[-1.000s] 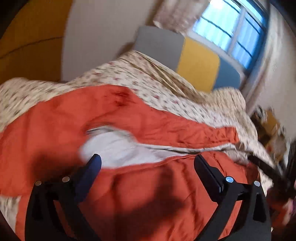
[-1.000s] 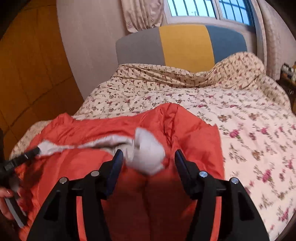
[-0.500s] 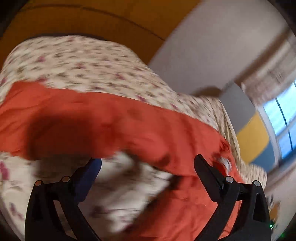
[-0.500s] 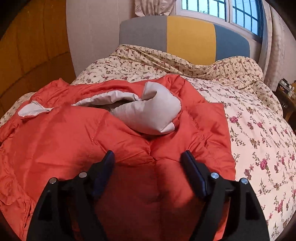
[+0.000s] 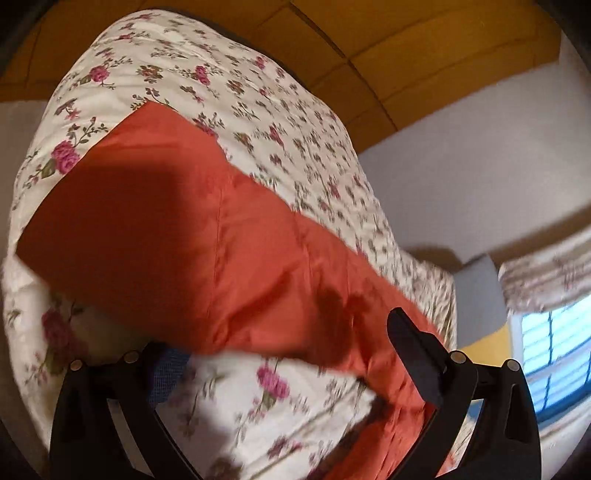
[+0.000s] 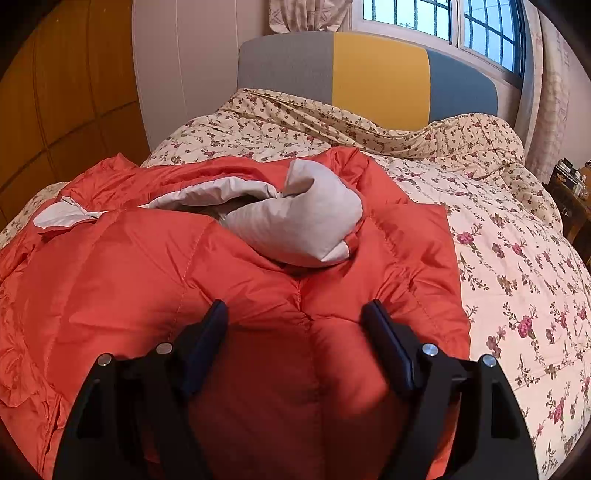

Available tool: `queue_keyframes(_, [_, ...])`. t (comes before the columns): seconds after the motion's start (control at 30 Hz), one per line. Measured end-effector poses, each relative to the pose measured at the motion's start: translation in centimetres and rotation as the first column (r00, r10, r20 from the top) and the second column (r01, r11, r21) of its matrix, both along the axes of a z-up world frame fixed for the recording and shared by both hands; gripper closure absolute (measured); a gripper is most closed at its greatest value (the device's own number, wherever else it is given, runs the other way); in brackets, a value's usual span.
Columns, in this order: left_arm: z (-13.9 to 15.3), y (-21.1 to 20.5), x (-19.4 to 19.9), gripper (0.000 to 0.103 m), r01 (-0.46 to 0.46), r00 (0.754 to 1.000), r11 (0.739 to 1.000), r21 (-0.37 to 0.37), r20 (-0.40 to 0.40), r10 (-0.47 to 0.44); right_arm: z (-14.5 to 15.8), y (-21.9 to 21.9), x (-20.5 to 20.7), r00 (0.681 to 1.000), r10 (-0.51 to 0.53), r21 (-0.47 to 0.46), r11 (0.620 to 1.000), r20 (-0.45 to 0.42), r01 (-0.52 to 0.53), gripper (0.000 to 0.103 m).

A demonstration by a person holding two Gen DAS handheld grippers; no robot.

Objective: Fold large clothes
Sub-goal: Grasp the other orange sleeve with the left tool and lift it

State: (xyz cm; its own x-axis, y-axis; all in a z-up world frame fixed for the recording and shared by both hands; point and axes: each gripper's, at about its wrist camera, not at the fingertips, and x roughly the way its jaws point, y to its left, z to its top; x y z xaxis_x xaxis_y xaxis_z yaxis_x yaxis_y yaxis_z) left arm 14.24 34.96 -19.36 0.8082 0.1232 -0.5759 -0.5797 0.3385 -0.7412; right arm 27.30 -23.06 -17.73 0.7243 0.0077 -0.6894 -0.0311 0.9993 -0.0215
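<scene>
Both tongs stand spread, with nothing pinched. Seen from its own camera, the right gripper has its jaws wide apart just over the near, puffy part of the orange down jacket; a quilted seam runs up between the fingers, and whether the pads rest on the cloth or hang just clear of it cannot be told. In the blurred, tilted left wrist view, the left gripper is likewise wide open, its blue-padded left finger partly hidden behind an orange edge, its right finger black against the fabric; the flowered quilt shows in the gap between them.

That jacket lies spread across the near half of the bed, reaching from the left edge to about the middle. Its pale grey lining shows where the far side is turned over, bunched into a soft roll near the centre, with a smaller grey flap out at the far left. In the left wrist view an orange panel of the jacket slants across the picture on the quilt.

Beneath it is the cream quilt with pink flowers, bare on the right side and rumpled toward the far end. Beyond stands a headboard in grey, yellow and blue blocks, a barred window with a patterned curtain above it, and yellow-brown wall panels on the left.
</scene>
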Motion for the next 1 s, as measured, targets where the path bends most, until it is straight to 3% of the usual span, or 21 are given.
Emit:
queue_keyframes(0.07, [-0.1, 1.1, 0.4, 0.029, -0.067, 0.997, 0.998, -0.010, -0.026, 0.067, 0.0, 0.0, 0.0, 1.000, 0.001, 0.002, 1.000, 0.000, -0.001, 0.026])
queue_keyframes(0.1, [-0.1, 1.6, 0.8, 0.054, -0.085, 0.995, 0.996, -0.015, -0.055, 0.085, 0.0, 0.0, 0.0, 1.000, 0.001, 0.002, 1.000, 0.000, -0.001, 0.026])
queue_keyframes(0.13, [-0.1, 2.2, 1.2, 0.069, -0.095, 0.992, 0.995, -0.014, -0.086, 0.093, 0.0, 0.0, 0.0, 1.000, 0.001, 0.002, 1.000, -0.001, -0.001, 0.026])
queue_keyframes(0.2, [0.9, 2.7, 2.0, 0.071, -0.106, 0.989, 0.994, 0.033, -0.097, 0.109, 0.0, 0.0, 0.0, 1.000, 0.001, 0.002, 1.000, -0.001, -0.001, 0.026])
queue_keyframes(0.33, [5.7, 1.6, 4.1, 0.076, -0.083, 0.995, 0.971, 0.223, -0.033, 0.092, 0.0, -0.1, 0.0, 1.000, 0.001, 0.004, 1.000, 0.001, -0.001, 0.026])
queue_keyframes(0.47, [10.7, -2.1, 6.1, 0.076, -0.044, 0.999, 0.914, 0.402, 0.039, 0.031, 0.1, -0.1, 0.0, 1.000, 0.002, 0.013, 1.000, 0.001, -0.002, 0.026])
queue_keyframes(0.57, [13.8, -6.5, 7.5, 0.076, 0.015, 0.995, 0.843, 0.538, 0.072, -0.064, 0.2, -0.2, 0.0, 1.000, 0.002, 0.020, 1.000, 0.001, -0.002, 0.026])
queue_keyframes(0.67, [16.4, -12.4, 8.9, 0.076, 0.105, 0.975, 0.742, 0.662, 0.080, -0.209, 0.2, -0.3, 0.0, 1.000, 0.002, 0.027, 1.000, 0.002, -0.002, 0.026])
queue_keyframes(0.87, [17.7, -22.4, 11.8, 0.076, 0.272, 0.895, 0.594, 0.757, 0.028, -0.445, 0.4, -0.6, 0.1, 1.000, 0.002, 0.038, 0.999, 0.004, -0.002, 0.026])
queue_keyframes(1.0, [16.9, -28.0, 13.4, 0.076, 0.362, 0.841, 0.515, 0.777, -0.033, -0.540, 0.4, -0.8, 0.1, 1.000, 0.002, 0.043, 0.999, 0.006, -0.002, 0.026])
